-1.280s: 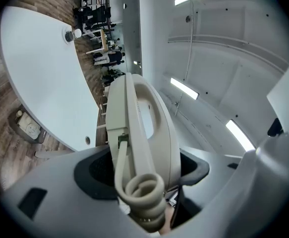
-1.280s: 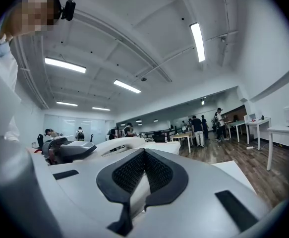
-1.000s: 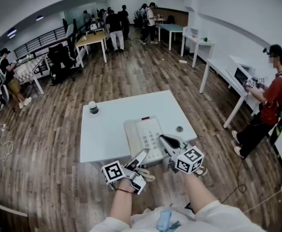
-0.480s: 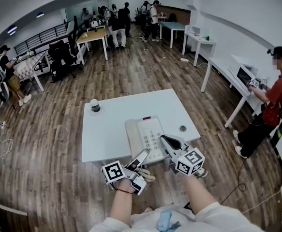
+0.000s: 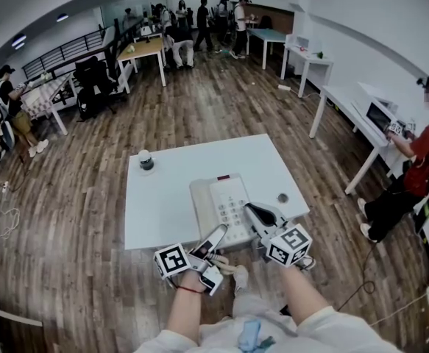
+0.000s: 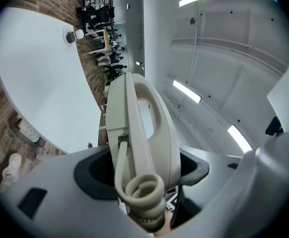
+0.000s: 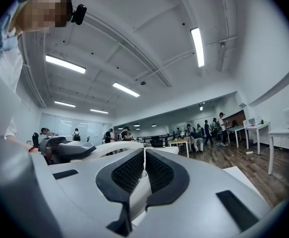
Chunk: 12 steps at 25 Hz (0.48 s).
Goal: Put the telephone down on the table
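The cream telephone (image 5: pixel 221 208) with its keypad facing up lies over the near edge of the white table (image 5: pixel 162 197). I cannot tell whether it rests on the top. My left gripper (image 5: pixel 215 235) is shut on its near left end. In the left gripper view the telephone (image 6: pixel 144 128) stands edge-on between the jaws of the left gripper (image 6: pixel 144 167), with its coiled cord (image 6: pixel 144 195) hanging in front. My right gripper (image 5: pixel 249 210) is at the near right side, jaws shut on a thin white edge of the telephone. The right gripper (image 7: pixel 144 167) shows that edge between its pads.
A small cup (image 5: pixel 146 160) stands at the table's far left corner and a small round thing (image 5: pixel 282 197) near its right edge. More tables stand at the right, where a person in red (image 5: pixel 420 160) is. Several people stand at the far end.
Both grippers and the telephone hold the same place. Only the head view has drifted a little, and a shoe now shows below the table edge.
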{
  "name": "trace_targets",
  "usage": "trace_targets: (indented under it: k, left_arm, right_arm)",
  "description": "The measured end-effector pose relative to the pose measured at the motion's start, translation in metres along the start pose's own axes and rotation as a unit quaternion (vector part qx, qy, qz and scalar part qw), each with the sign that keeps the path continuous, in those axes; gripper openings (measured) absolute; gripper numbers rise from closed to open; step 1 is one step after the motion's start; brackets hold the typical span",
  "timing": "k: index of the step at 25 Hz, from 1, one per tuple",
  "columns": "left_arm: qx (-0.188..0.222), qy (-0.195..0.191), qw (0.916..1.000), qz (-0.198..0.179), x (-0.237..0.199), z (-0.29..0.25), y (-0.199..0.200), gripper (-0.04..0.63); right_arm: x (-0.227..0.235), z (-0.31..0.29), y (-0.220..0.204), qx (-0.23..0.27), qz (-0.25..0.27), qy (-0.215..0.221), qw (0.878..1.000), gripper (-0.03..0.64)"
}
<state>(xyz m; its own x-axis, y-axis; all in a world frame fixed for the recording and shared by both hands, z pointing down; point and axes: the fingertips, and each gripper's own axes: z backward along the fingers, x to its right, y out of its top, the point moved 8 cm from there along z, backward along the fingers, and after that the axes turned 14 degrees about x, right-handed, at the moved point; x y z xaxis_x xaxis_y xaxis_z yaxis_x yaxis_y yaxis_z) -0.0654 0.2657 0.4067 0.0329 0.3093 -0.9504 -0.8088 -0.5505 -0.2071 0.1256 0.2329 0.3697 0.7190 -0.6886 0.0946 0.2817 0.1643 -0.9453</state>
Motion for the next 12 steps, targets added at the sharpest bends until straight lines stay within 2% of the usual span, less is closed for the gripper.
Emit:
trace_targets:
  k: [12]
  left_arm:
    - [0.026,0.009,0.9996,-0.002,-0.028,-0.067,0.051,0.308]
  right_arm:
    - [0.065,-0.072,-0.022,0.008,-0.013,0.026,1.0,0.032]
